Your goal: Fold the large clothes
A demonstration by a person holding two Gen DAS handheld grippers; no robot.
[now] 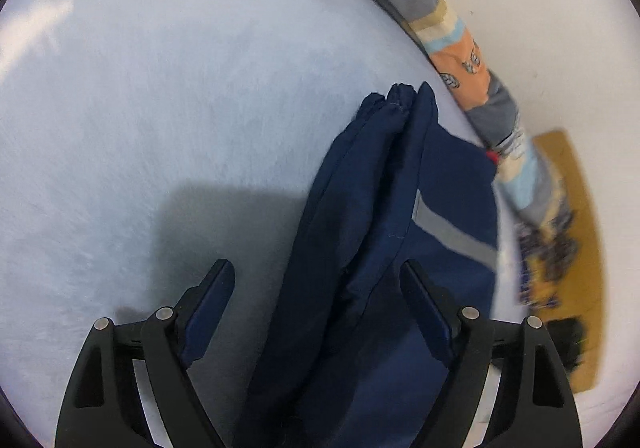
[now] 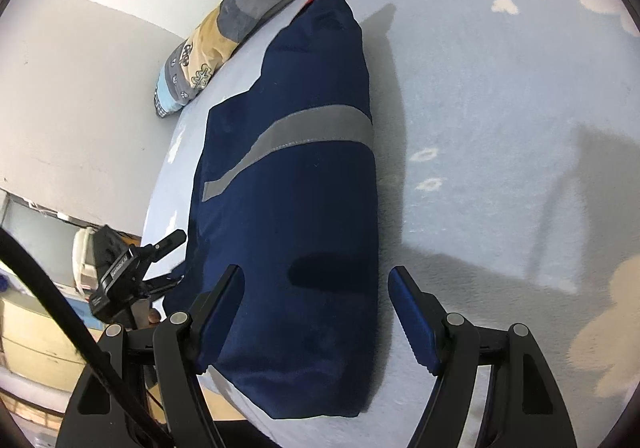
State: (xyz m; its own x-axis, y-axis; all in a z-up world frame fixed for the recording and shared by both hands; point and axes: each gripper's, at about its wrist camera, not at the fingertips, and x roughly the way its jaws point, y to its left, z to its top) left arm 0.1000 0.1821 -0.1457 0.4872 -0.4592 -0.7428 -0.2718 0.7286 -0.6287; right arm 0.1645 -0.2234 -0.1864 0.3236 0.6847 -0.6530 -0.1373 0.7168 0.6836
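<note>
A navy blue garment with a grey reflective stripe (image 2: 288,183) lies folded into a long narrow bundle on a light blue bed surface (image 2: 500,127). In the left wrist view the garment (image 1: 360,228) runs between the fingers, with a gathered cuff at its far end. My left gripper (image 1: 316,280) is open, its fingers on either side of the cloth. My right gripper (image 2: 316,288) is open above the near end of the bundle; its left finger (image 2: 218,312) overlaps the cloth. The left gripper (image 2: 132,268) shows at the bundle's left edge in the right wrist view.
A patterned orange, grey and tan quilt (image 2: 256,3) lies rolled along the bed's far edge by a white wall; it also shows in the left wrist view (image 1: 460,59). A tan board (image 1: 568,248) lies beyond the bed. Furniture and a black cable (image 2: 52,288) are at lower left.
</note>
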